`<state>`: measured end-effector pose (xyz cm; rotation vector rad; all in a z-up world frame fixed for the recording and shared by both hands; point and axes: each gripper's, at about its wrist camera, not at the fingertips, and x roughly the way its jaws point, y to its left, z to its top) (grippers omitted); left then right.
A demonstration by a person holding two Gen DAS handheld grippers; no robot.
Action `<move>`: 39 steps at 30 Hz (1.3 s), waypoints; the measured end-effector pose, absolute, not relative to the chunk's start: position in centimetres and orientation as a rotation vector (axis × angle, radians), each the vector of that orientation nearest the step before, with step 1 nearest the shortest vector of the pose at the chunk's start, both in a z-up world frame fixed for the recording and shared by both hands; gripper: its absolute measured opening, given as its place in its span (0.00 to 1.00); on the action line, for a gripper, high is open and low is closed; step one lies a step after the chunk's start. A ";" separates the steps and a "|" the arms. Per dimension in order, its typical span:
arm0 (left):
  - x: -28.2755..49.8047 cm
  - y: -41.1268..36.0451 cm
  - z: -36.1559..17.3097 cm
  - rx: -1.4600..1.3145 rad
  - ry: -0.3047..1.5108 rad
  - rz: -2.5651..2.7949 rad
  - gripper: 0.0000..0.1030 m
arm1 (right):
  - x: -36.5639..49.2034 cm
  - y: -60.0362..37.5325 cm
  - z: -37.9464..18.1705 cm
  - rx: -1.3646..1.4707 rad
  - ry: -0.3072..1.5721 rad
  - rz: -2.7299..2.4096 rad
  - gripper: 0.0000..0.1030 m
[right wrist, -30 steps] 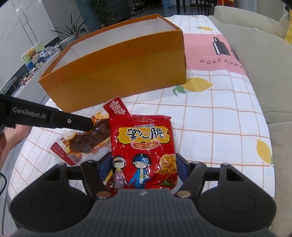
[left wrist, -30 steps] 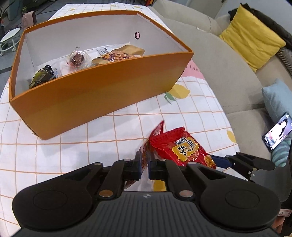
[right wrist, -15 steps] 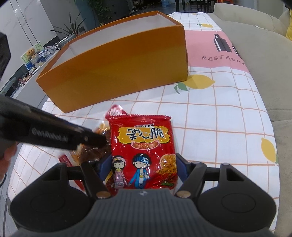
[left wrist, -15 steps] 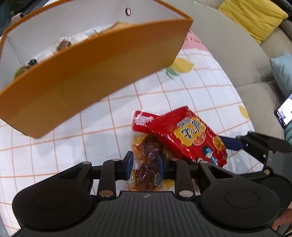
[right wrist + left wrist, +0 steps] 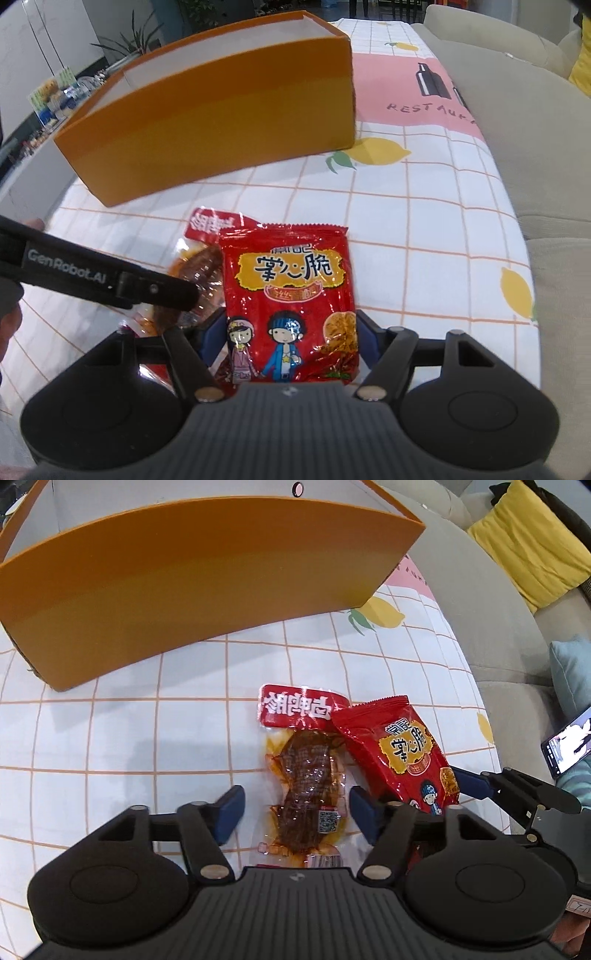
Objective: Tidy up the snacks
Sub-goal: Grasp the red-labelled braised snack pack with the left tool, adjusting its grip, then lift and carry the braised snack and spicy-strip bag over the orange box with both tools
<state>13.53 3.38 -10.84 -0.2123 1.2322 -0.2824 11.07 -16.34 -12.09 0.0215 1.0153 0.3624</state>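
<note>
Meat packet (image 5: 305,775) lies flat between your left gripper (image 5: 295,810) fingers, jaws opening, untouched; your right gripper (image 5: 288,339) clamps the red crisp bag (image 5: 290,302).

The left gripper (image 5: 295,808) jaws, earlier clamped on the clear meat snack pack (image 5: 304,786), are opening. The pack now lies flat on the tablecloth (image 5: 147,738), untouched between the pads.
</note>
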 end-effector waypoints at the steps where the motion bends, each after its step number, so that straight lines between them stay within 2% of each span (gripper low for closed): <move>1: 13.4 3.1 -10.8 -0.197 1.223 -0.280 0.79 | 11.1 -16.5 -12.1 0.025 1.017 0.360 0.66; 4: 13.0 1.8 -10.8 -0.120 1.186 -0.266 0.82 | 11.1 -16.9 -12.1 0.034 1.021 0.345 0.66; 15: 11.7 -1.0 -11.2 0.079 1.101 -0.210 0.82 | 10.1 -17.4 -11.9 -0.055 1.026 0.331 0.66; 22: 11.3 -2.1 -11.6 0.138 1.083 -0.205 0.87 | 9.7 -18.9 -11.7 -0.039 1.060 0.302 0.66; 24: 11.2 -2.0 -11.5 0.126 1.083 -0.210 0.80 | 9.9 -19.1 -11.6 -0.012 1.065 0.292 0.66; 25: 11.2 -2.0 -11.5 0.120 1.078 -0.209 0.71 | 9.9 -19.1 -11.6 -0.004 1.066 0.290 0.66; 26: 11.2 -2.1 -11.3 0.120 1.072 -0.210 0.69 | 10.0 -19.0 -11.6 -0.004 1.066 0.289 0.66; 39: 10.8 -0.2 -10.2 -0.014 1.031 -0.183 0.62 | 10.0 -19.1 -11.3 0.028 1.041 0.294 0.66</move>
